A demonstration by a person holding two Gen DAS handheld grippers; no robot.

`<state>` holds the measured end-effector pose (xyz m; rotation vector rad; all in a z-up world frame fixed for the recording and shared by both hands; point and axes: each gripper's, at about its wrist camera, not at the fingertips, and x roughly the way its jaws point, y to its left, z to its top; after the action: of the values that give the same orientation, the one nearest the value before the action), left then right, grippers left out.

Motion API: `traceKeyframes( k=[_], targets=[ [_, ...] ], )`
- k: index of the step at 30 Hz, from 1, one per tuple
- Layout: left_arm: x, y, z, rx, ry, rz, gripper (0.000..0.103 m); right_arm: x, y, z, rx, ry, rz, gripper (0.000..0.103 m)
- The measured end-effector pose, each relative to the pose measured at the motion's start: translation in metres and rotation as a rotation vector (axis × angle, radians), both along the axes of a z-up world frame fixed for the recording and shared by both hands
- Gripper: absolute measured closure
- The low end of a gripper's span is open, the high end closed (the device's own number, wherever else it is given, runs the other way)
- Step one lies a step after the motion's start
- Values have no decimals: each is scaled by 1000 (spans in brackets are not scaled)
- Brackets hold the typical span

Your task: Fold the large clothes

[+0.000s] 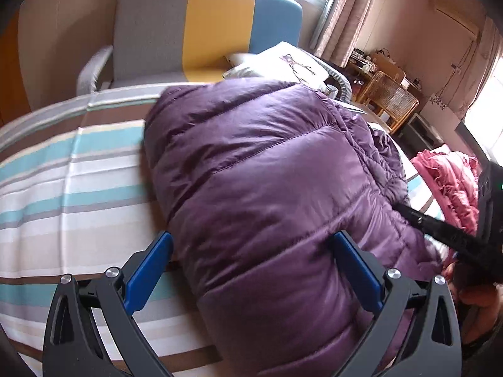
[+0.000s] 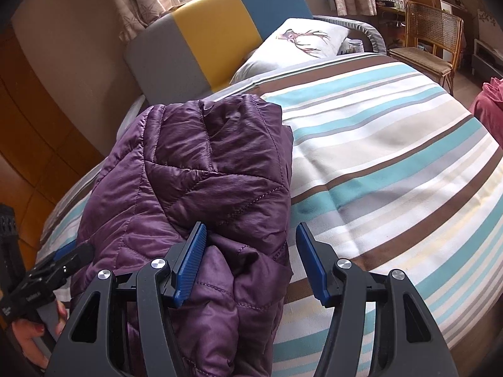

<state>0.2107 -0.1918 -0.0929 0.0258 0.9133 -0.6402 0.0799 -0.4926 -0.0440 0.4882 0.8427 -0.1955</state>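
**Left wrist and right wrist views: purple jacket bundled on the striped bed**

Left wrist view, from the left: the striped bedcover (image 1: 78, 169) fills the near and left side, with a grey, yellow and blue headboard (image 1: 207, 28) at the far end. The left gripper (image 1: 251, 270) stands with its blue pads wide apart; the left pad is over the bedcover, the right pad lies against the puffy fabric, and the pads do not press on anything. The purple padded jacket (image 1: 261, 169) lies folded into a thick bundle on the bed, running from near the gripper toward the pillow (image 1: 283, 62). Further right, a black finger of the other gripper rests at the jacket's right edge, and a pink garment (image 1: 446, 185) lies beyond it. A wicker chair (image 1: 393, 100) stands far right.

Right wrist view, from the left: the left gripper (image 2: 67, 251) shows at the jacket's left side, held by a hand (image 2: 31, 333). The jacket (image 2: 195, 169) sits left of centre on the bedcover (image 2: 393, 163). The right gripper (image 2: 251, 264) is parted to a middling width; its left pad touches the jacket's near corner, which lies between the pads, while the right pad stands clear over the bedcover.
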Motion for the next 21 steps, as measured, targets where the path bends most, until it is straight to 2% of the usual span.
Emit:
traceKeyframes(
  k=[4, 5, 8, 10, 13, 14, 18, 21],
  targets=[
    [8, -5, -11, 39, 30, -17, 2, 4, -5, -3, 22, 8, 8, 43],
    [7, -5, -14, 56, 17, -26, 2, 4, -7, -3, 26, 10, 7, 38],
    [-1, -3, -19, 103, -42, -52, 2, 1, -12, -10, 67, 14, 14, 36],
    [-1, 2, -23, 81, -17, -48, 2, 2, -14, -16, 102, 17, 27, 36],
    [11, 9, -27, 17, 91, -38, 2, 8, -21, -24, 169, 25, 22, 36],
    [13, 10, -28, 16, 98, -42, 2, 12, -23, -26, 197, 29, 23, 36],
    [11, 8, -21, 89, 19, -92, 2, 28, -29, -34, 272, 57, 66, 35],
    [18, 11, -20, 60, 70, -94, 2, 38, -30, -39, 275, 75, 79, 30]
  ],
)
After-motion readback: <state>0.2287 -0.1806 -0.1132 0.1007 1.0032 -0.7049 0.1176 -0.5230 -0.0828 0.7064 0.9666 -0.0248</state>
